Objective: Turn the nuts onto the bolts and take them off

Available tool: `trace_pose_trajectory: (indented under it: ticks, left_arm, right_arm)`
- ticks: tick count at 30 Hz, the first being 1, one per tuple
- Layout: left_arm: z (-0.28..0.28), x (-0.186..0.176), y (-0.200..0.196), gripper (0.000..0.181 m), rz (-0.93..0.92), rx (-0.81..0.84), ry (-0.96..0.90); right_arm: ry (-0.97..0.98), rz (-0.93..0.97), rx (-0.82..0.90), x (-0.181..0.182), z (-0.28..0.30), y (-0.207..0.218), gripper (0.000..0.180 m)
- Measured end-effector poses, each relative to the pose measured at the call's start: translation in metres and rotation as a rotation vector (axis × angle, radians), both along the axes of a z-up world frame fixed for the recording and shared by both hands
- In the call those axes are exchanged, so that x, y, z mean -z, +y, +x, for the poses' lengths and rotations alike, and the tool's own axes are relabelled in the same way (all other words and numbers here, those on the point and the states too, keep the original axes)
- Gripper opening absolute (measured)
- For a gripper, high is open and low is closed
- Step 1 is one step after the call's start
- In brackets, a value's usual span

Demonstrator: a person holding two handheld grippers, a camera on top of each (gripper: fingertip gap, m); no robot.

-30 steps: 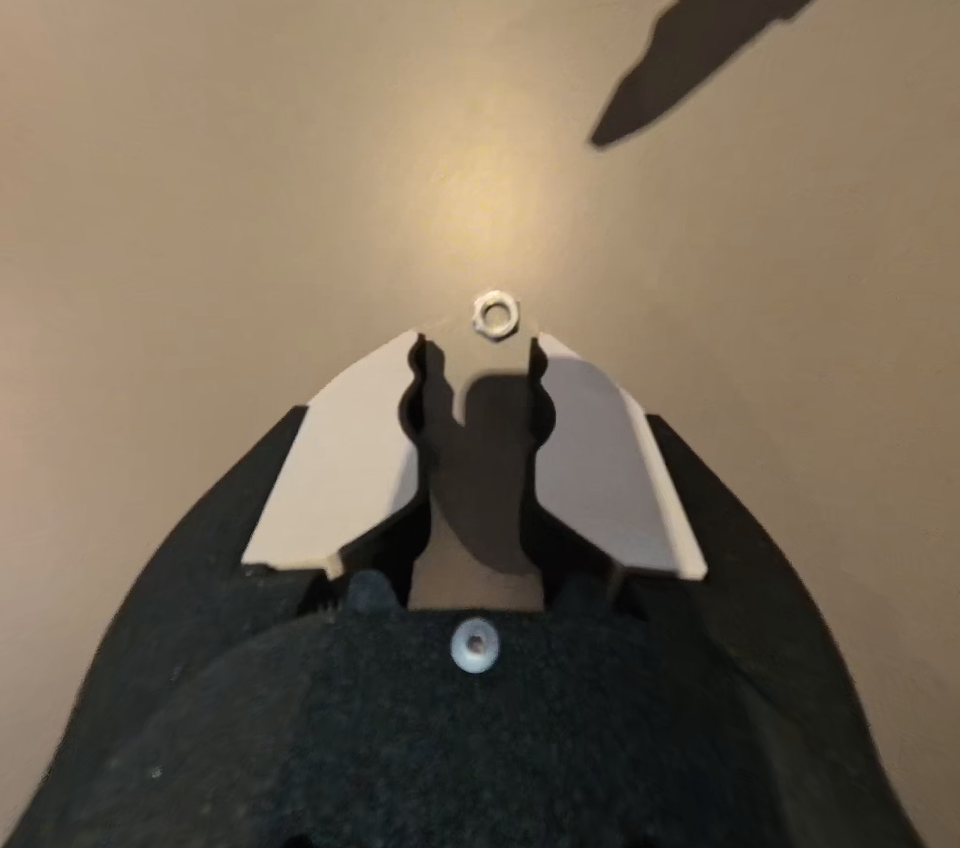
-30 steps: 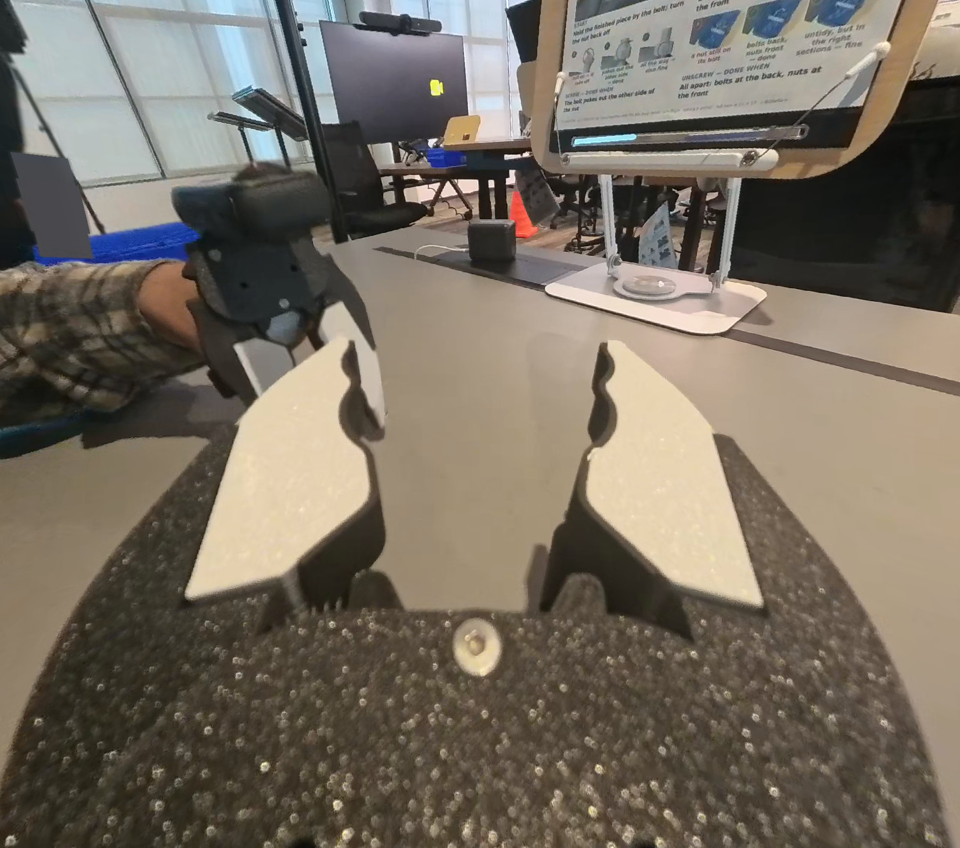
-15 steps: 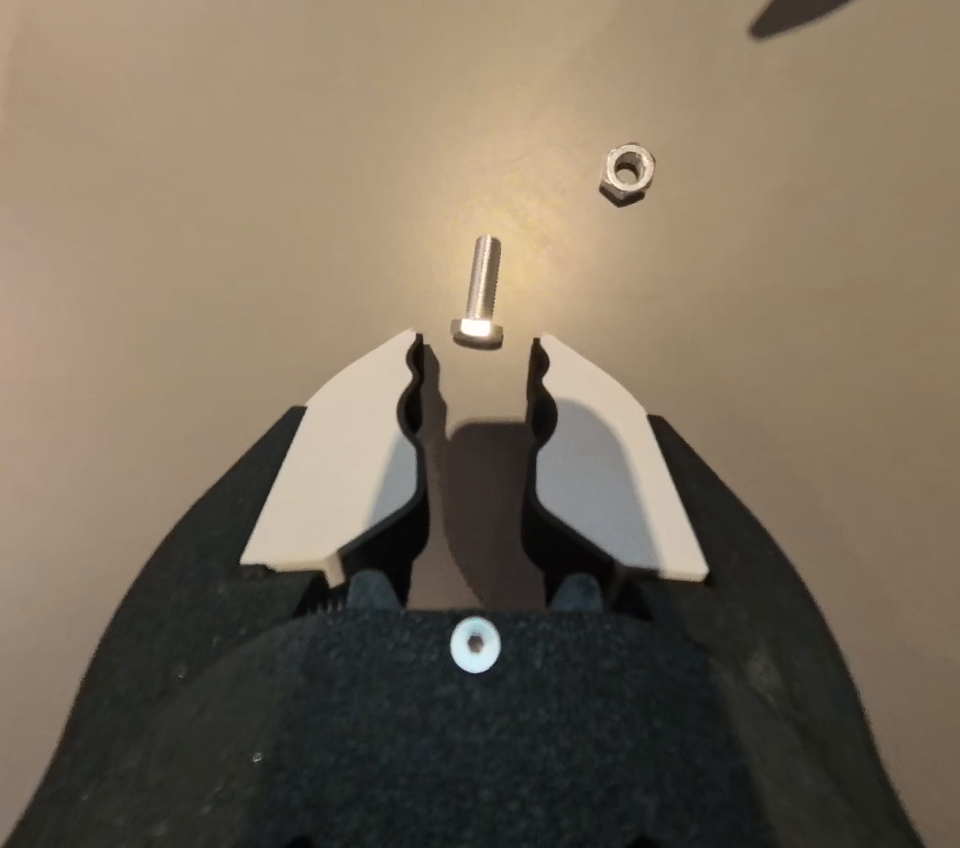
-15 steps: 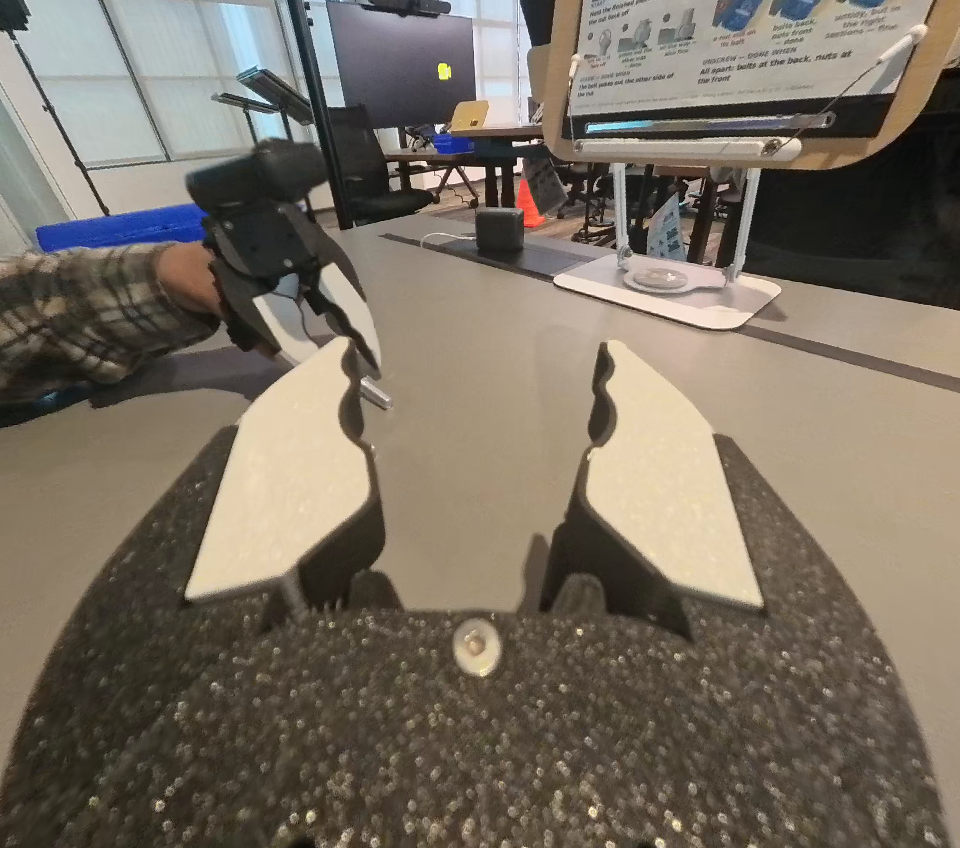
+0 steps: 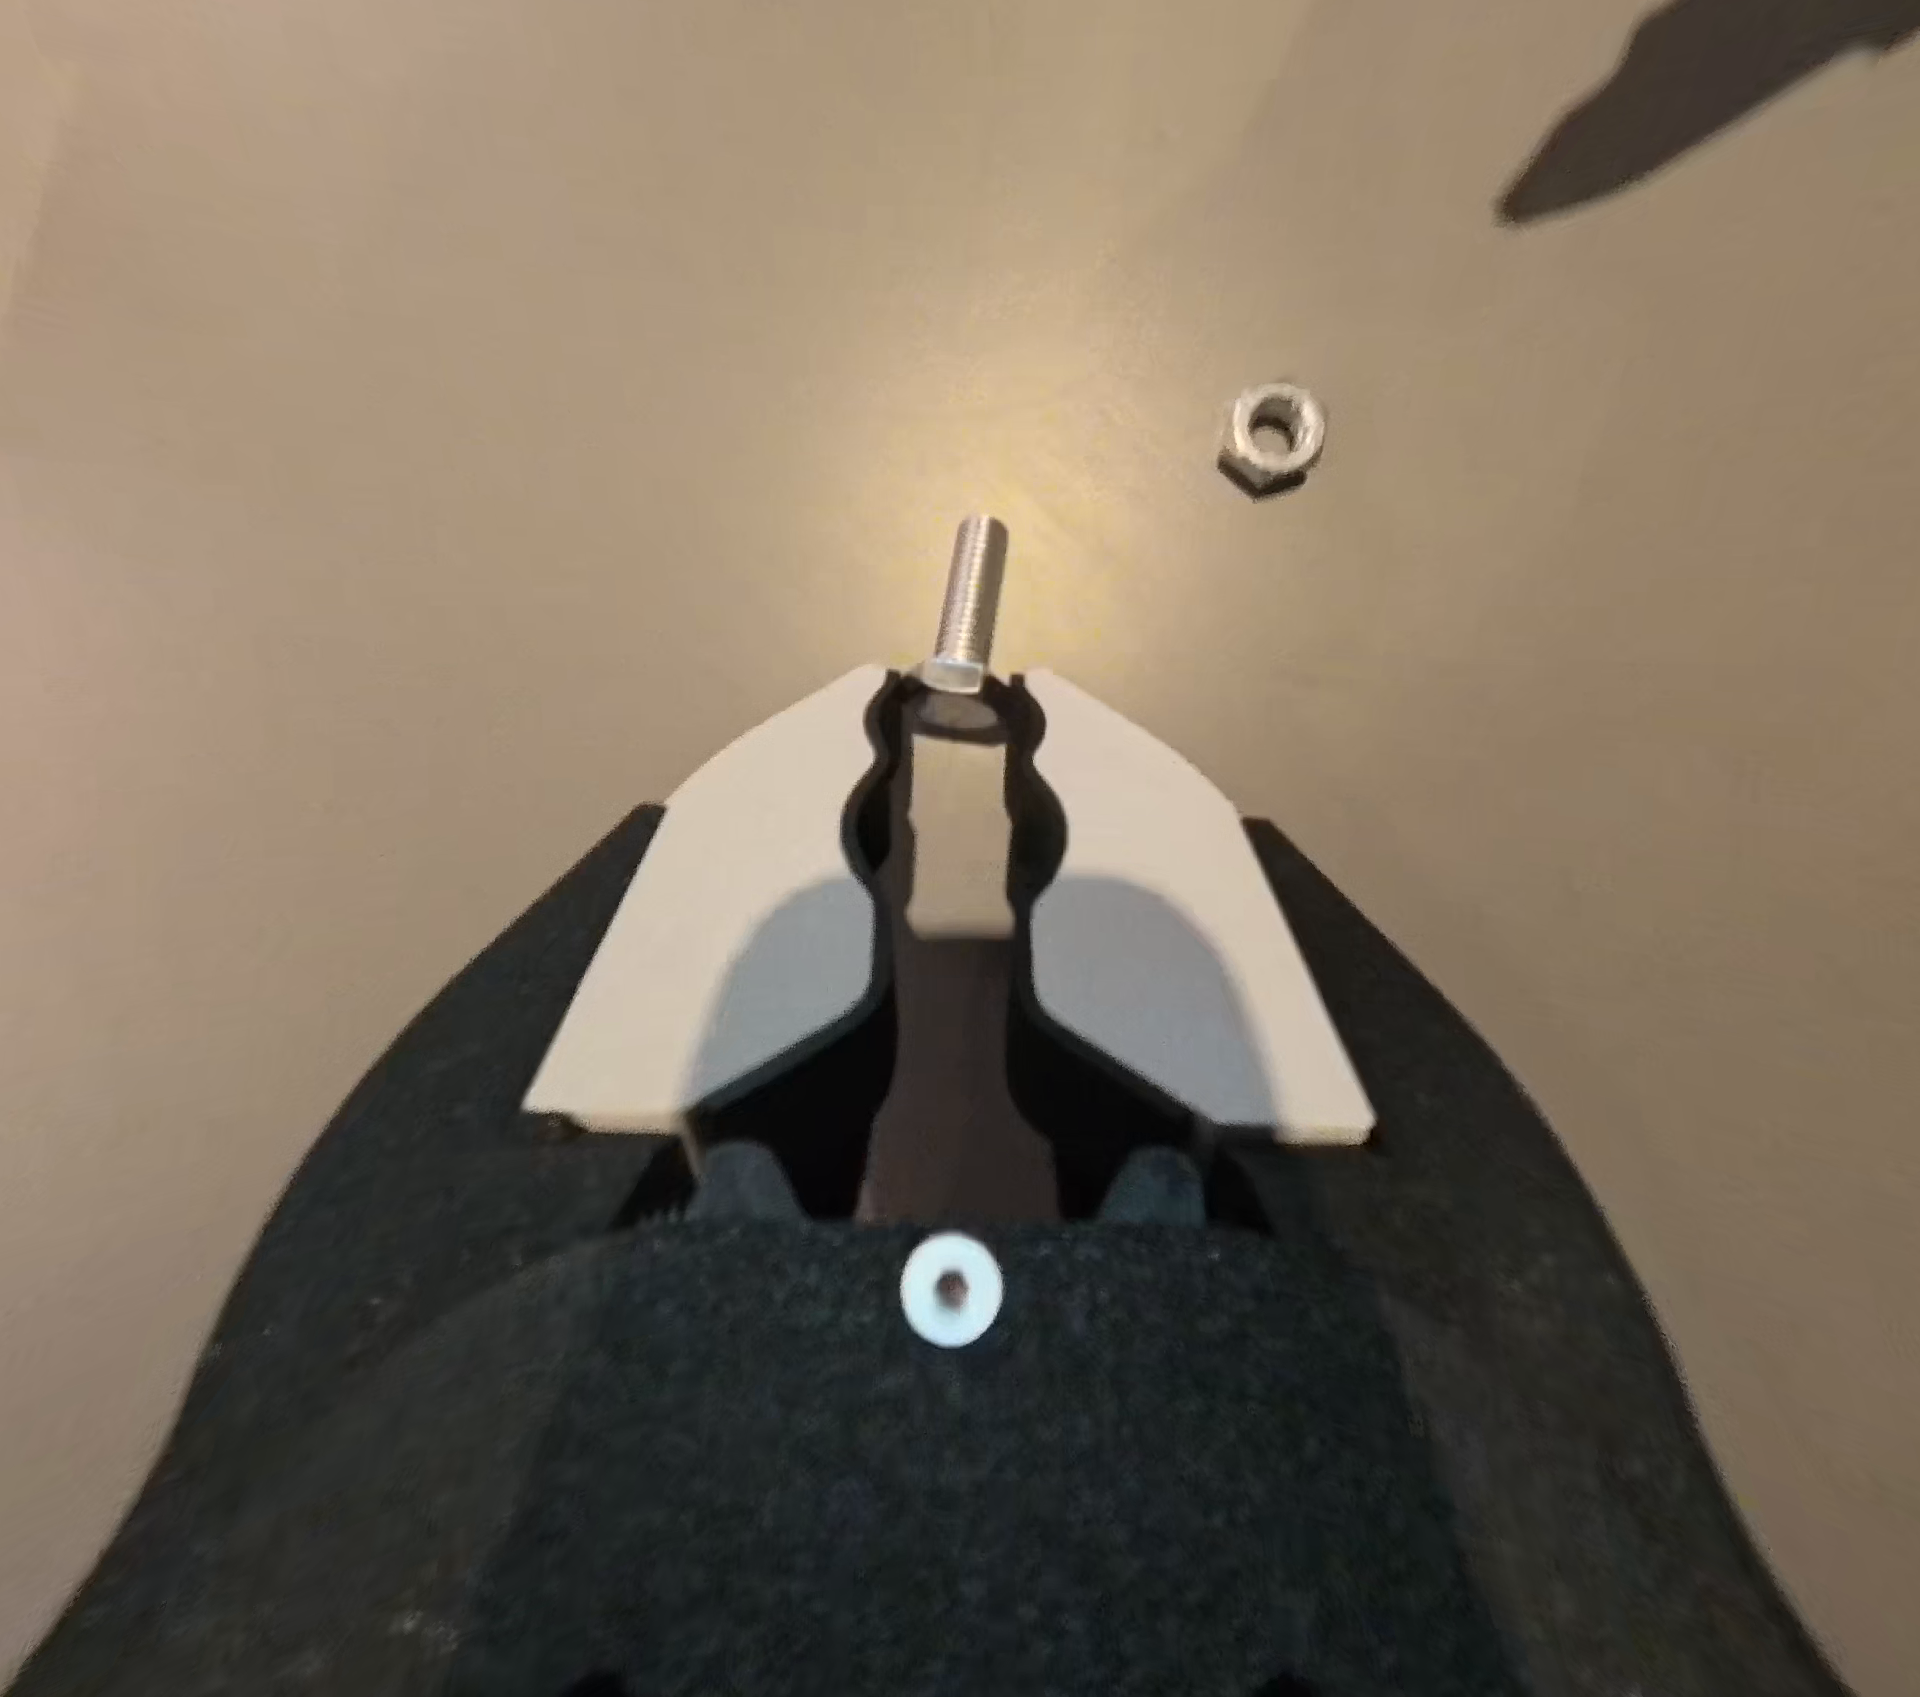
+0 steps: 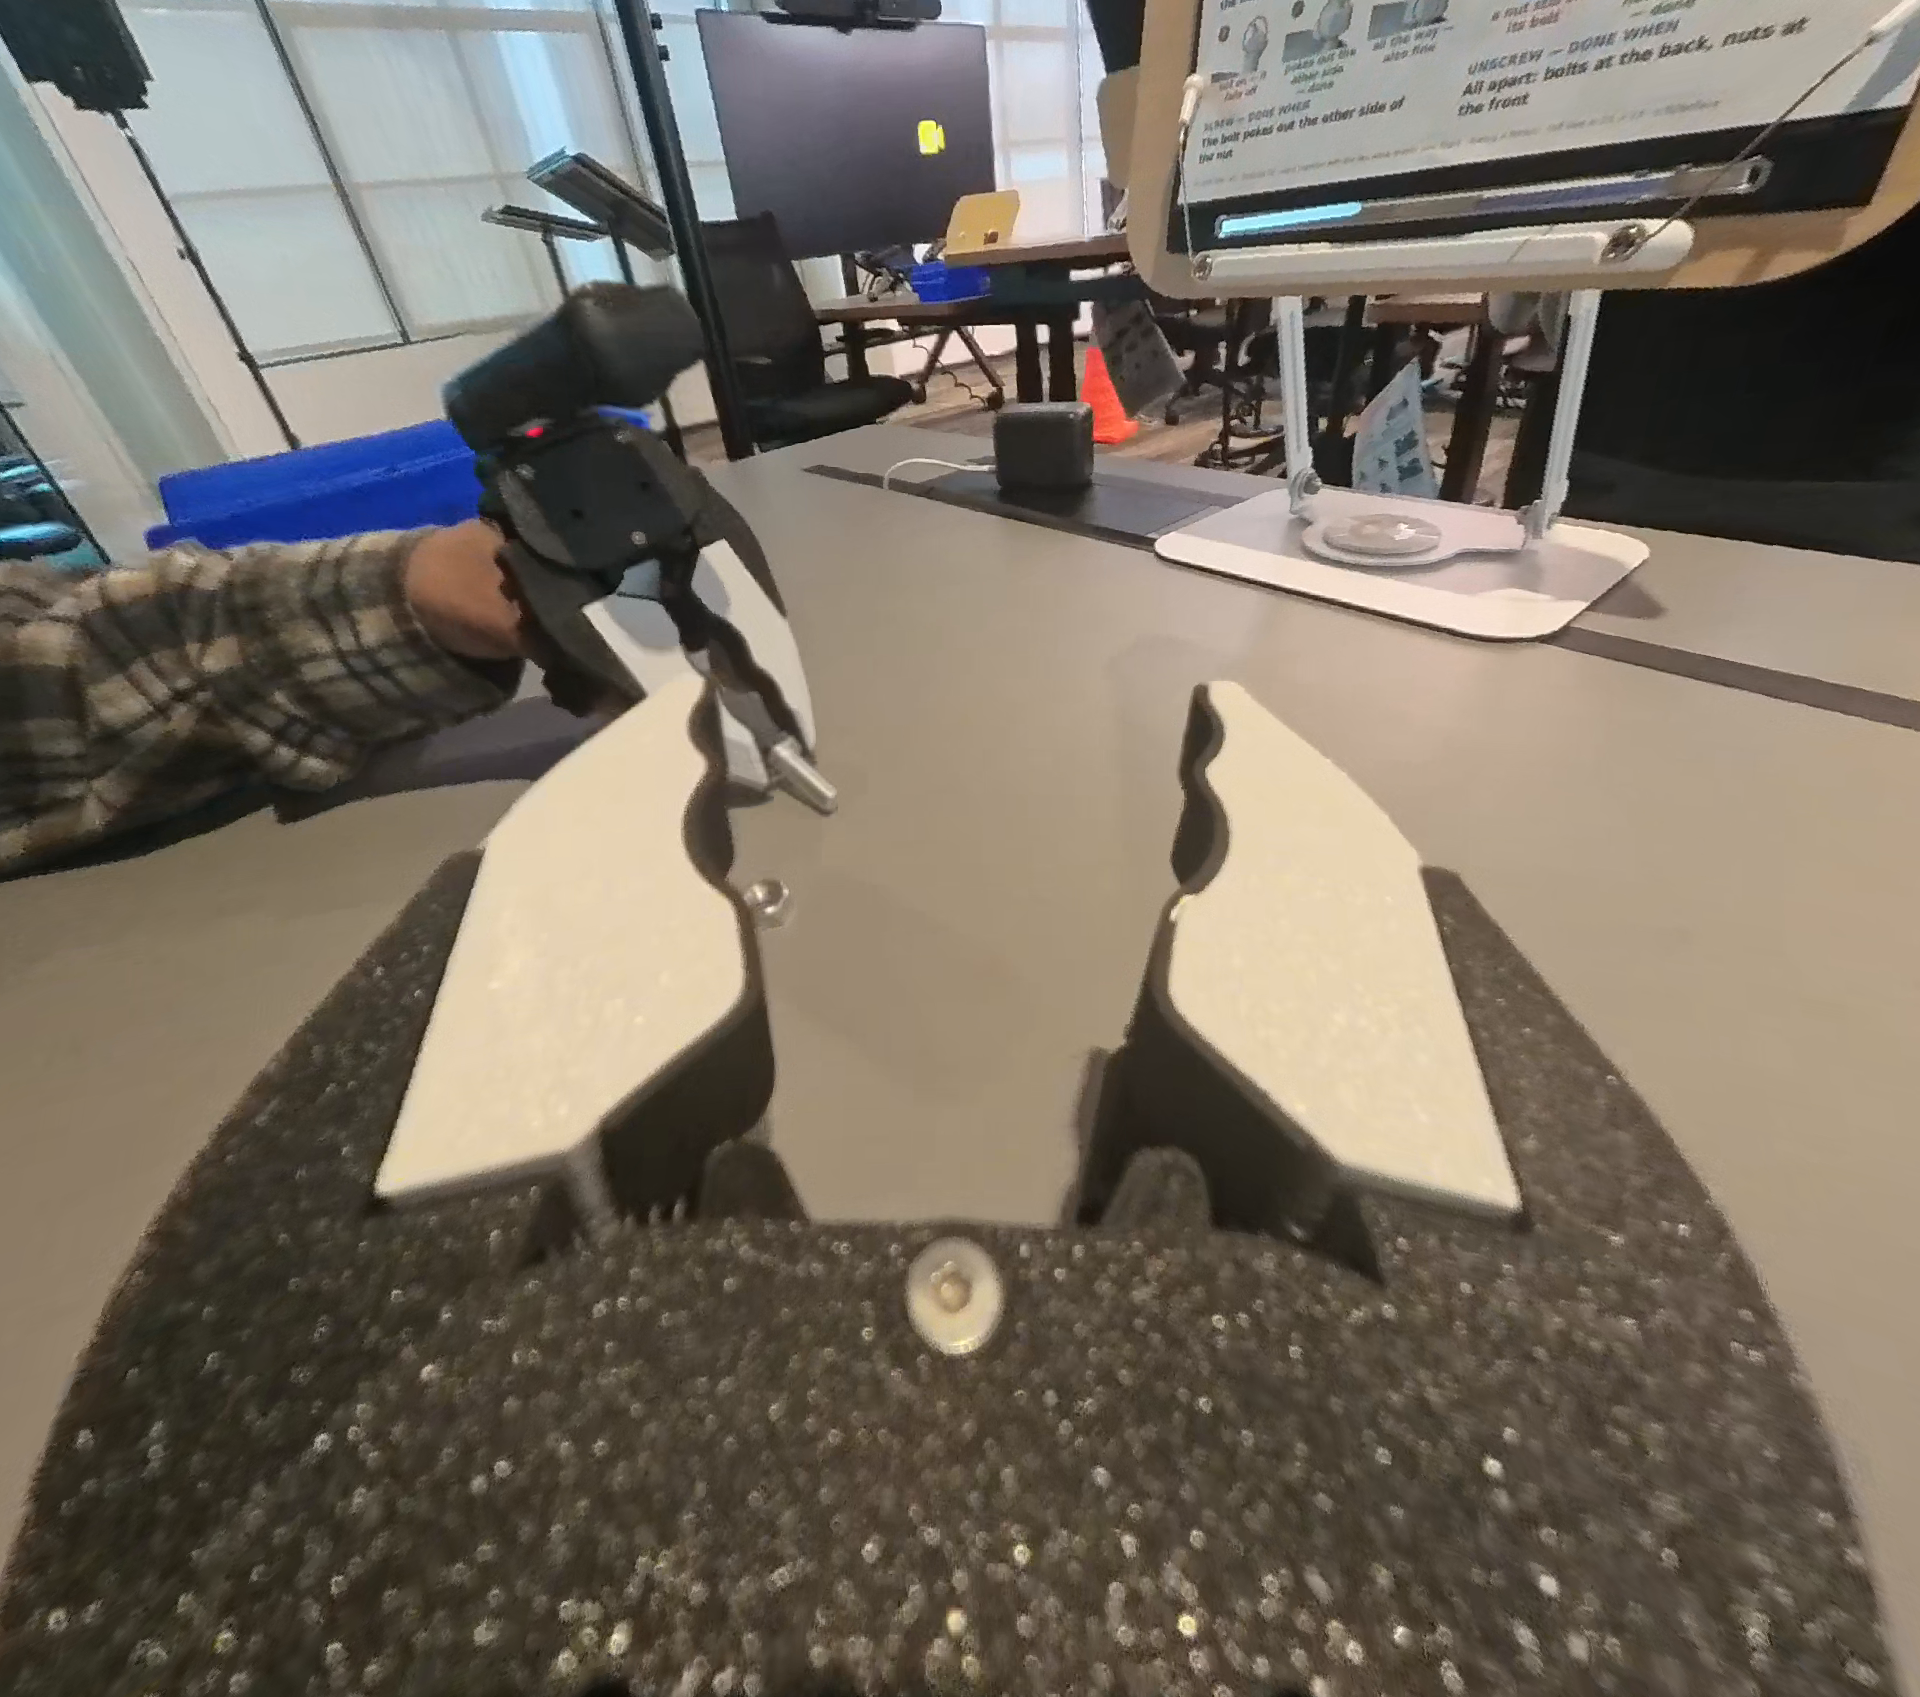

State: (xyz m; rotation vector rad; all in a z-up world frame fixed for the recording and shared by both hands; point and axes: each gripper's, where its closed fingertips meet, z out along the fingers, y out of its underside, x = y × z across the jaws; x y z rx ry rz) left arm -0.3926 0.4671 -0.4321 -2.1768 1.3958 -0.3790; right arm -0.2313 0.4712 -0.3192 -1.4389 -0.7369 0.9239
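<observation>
In the left wrist view my left gripper point(image 5: 956, 683) is shut on the hex head of a silver bolt point(image 5: 971, 582). The threaded shaft points forward, away from the fingers. A loose silver nut point(image 5: 1270, 440) lies flat on the table, ahead and to the right of the bolt. In the right wrist view my right gripper point(image 6: 951, 697) is open and empty above the table. The left gripper point(image 6: 764, 738) shows there just past my left finger with the bolt point(image 6: 805, 780) sticking out. The nut point(image 6: 767, 899) lies beside my left finger point(image 6: 582, 920).
A person's plaid sleeve point(image 6: 208, 671) holds the left gripper. An instruction board point(image 6: 1507, 6) on a white stand base point(image 6: 1403, 572) is at the far right of the grey table point(image 6: 1039, 816). A small black box point(image 6: 1042, 447) sits at the far edge. A blue bin point(image 6: 312, 484) is at the back left. There is about 20 cm between the tips of the two grippers. The right gripper is farther from the loose silver nut point(image 5: 1270, 440), some 15 cm, than the left, some 6 cm.
The left gripper moved from over the nut to the bolt and closed on its head. The right gripper stayed open, and the left gripper and nut now sit closer to it.
</observation>
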Motion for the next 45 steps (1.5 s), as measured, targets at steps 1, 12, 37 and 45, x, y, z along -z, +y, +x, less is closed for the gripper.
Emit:
trace_pose_trajectory:
  ticks: [1,12,37,45]
  left_arm:
    - [0.003,-0.006,0.002,0.019,0.010,-0.012,-0.055]
    - [0.041,-0.134,0.013,0.019,0.109,-0.039,-0.832]
    - [0.055,-0.157,-0.003,0.033,0.063,0.110,-0.897]
    - [0.053,-0.141,-0.004,0.042,0.071,0.149,-0.766]
  right_arm:
    - [0.017,-0.004,-0.002,-0.001,0.000,0.000,0.082]
    - [0.261,-0.116,-0.266,-0.047,-0.063,0.004,0.068]
    - [-0.092,-0.004,-0.492,-0.064,-0.115,-0.003,0.009]
    - [-0.404,-0.087,-0.660,-0.050,-0.121,-0.006,0.009]
